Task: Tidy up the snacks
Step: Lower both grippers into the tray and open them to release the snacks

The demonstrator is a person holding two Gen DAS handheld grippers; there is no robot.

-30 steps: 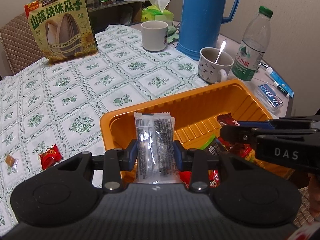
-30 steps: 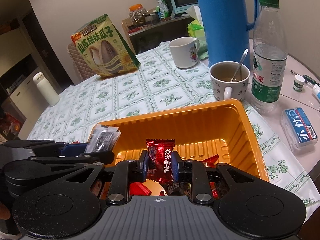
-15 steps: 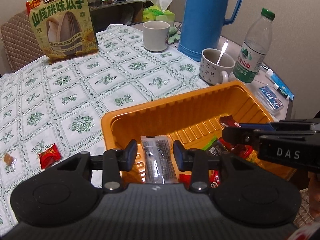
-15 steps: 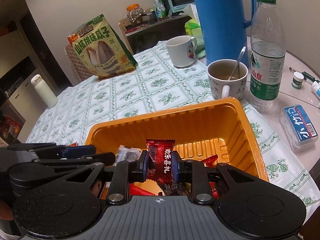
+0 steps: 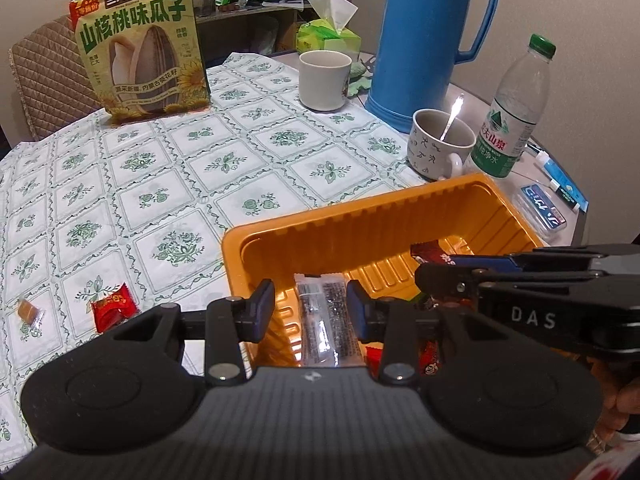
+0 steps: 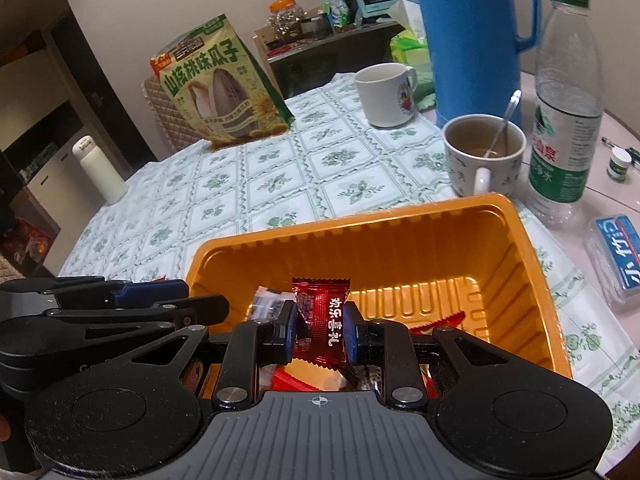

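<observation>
An orange tray (image 5: 360, 216) (image 6: 532, 264) sits near the table's front edge with several wrapped snacks in it. My left gripper (image 5: 311, 304) is open over the tray's left end. A clear packet of black snack (image 5: 326, 324) (image 6: 266, 300) lies in the tray between its fingers, not touching them. My right gripper (image 6: 320, 326) is shut on a red wrapped candy (image 6: 324, 320) and holds it above the tray; the candy also shows in the left wrist view (image 5: 430, 254). A red candy (image 5: 112, 306) and a small brown candy (image 5: 28, 312) lie on the tablecloth left of the tray.
A sunflower-seed bag (image 5: 140, 44) stands at the back left. A white mug (image 5: 324, 80), blue thermos (image 5: 424, 40), cup with spoon (image 5: 442, 144), water bottle (image 5: 516, 108) and a small blue box (image 5: 542, 210) stand behind and right of the tray. A white flask (image 6: 100, 170) stands far left.
My left gripper opened and let go of the clear packet, which dropped into the tray. My right gripper kept its hold on the red candy.
</observation>
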